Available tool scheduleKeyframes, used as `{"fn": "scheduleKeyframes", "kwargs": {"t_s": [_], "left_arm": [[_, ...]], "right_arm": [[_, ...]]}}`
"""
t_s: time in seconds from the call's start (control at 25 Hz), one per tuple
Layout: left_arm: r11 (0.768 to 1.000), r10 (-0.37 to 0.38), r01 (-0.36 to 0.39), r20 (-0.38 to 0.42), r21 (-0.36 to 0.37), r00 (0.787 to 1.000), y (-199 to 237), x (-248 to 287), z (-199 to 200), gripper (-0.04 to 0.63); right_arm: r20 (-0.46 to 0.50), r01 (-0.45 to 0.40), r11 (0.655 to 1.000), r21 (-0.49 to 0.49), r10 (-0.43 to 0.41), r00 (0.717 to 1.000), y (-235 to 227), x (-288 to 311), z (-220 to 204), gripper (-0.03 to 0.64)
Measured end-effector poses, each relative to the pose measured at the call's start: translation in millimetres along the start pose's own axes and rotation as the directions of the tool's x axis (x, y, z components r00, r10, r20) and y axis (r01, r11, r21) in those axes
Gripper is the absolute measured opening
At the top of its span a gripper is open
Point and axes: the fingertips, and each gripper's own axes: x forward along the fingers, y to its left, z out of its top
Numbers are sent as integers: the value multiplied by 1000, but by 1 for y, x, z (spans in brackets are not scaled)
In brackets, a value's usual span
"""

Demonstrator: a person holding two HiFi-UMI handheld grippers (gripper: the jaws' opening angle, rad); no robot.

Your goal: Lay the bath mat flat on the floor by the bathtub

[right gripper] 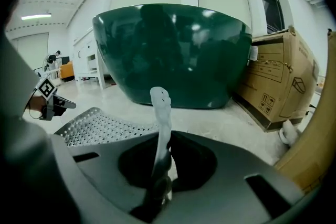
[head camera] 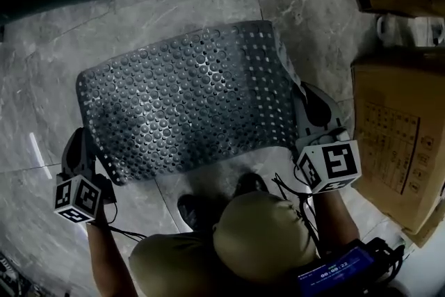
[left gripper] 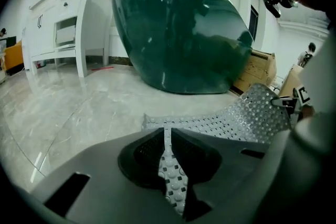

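Note:
A grey perforated bath mat [head camera: 188,101] with round bumps hangs spread out above the marble floor [head camera: 83,31], stretched between both grippers. My left gripper [head camera: 89,167] is shut on its near left corner; in the left gripper view a strip of mat [left gripper: 170,165] is pinched between the jaws. My right gripper [head camera: 306,118] is shut on the mat's right edge, and that edge [right gripper: 161,123] stands up from the jaws in the right gripper view. The dark green bathtub [left gripper: 178,29] stands just ahead, also as the tub [right gripper: 173,55] in the right gripper view.
Cardboard boxes [head camera: 400,129] stand at the right, close to the right gripper, with white mugs [head camera: 410,30] behind them. A white cabinet [left gripper: 63,29] stands at the far left. The person's shoes [head camera: 222,198] are on the floor below the mat.

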Motion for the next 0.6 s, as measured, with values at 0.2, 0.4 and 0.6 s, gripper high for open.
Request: {"fn": "scheduleKeyframes", "kwargs": {"t_s": [0.2,0.4,0.6], "left_arm": [[1000,-23,23,-9,-5,1000,-13,-14,-5,60],[1000,-10,10,-21,-11,1000,-12,-27,-8,60],[1000,13,-14,-16,-26,1000,-7,-35,-10,60]], "right_arm": [[-17,24,999,-22,-24,1000,-9,14,-9,26],[-47,38,999,-30,-40,998,-20,23,-23,26],[-69,56,998,-33,-58,996,-32,37,-37,26]]}}
